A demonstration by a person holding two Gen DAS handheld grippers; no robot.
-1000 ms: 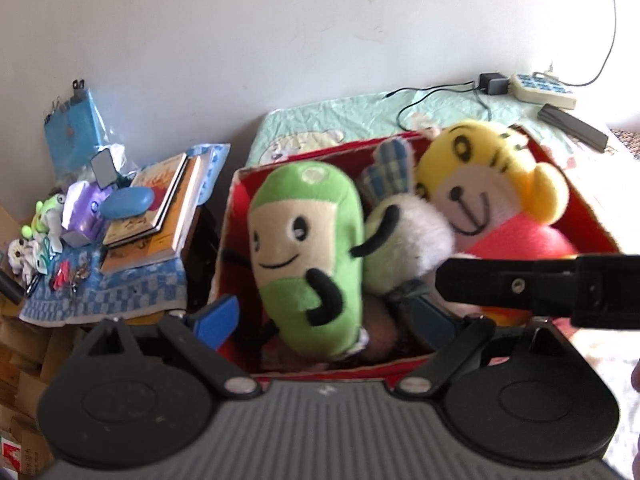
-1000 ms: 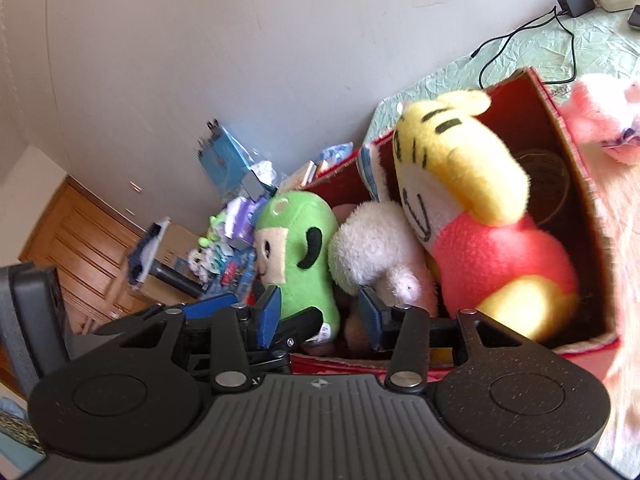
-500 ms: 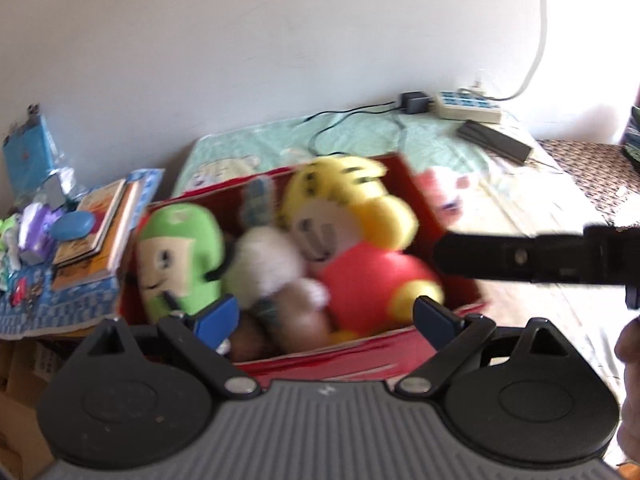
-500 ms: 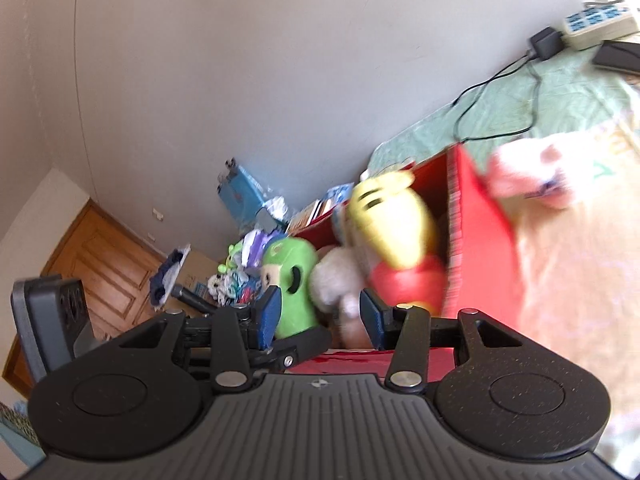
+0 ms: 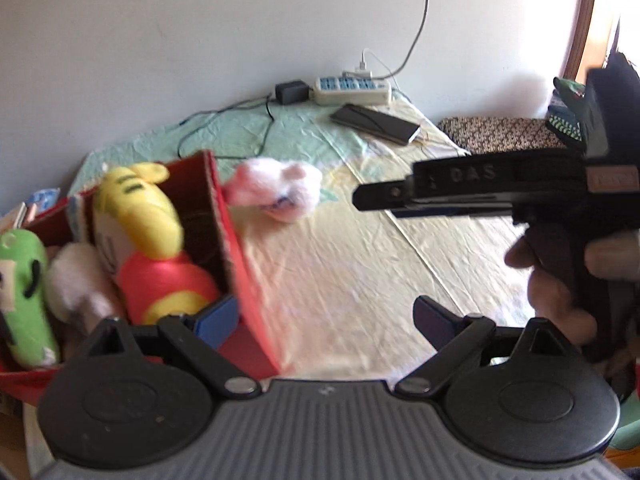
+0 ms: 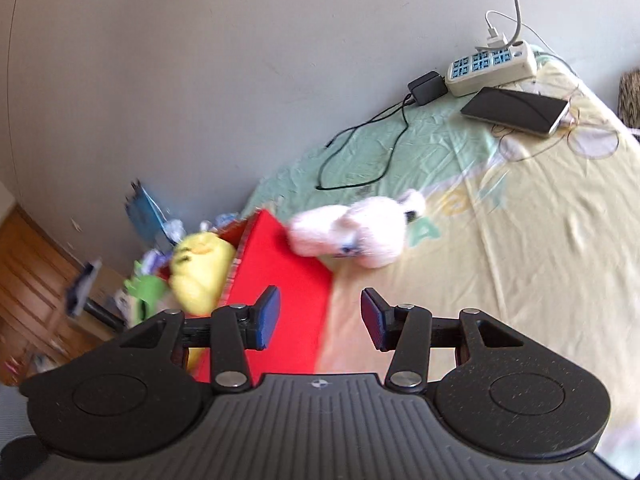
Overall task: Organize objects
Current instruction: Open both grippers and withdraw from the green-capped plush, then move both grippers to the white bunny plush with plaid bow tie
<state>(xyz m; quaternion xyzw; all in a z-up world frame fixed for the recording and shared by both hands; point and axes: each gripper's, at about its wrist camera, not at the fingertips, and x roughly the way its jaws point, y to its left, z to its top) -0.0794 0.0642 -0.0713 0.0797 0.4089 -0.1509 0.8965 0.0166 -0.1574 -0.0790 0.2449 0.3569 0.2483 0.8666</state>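
Both grippers, left (image 5: 326, 320) spread wide and right (image 6: 320, 318) just widening, hover empty near a fluffy pink plush toy (image 6: 352, 232) beside the red cardboard box (image 6: 288, 280).

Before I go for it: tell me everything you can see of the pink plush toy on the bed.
The pink plush toy is small, fluffy and pale pink, with a whiter patch and small dark markings; blur hides its features. It lies on its side on the yellow and green bedsheet, outside the red box, right beside the box's far corner; whether it touches the box cannot be told. Nothing holds it. In the left wrist view it looks the same.
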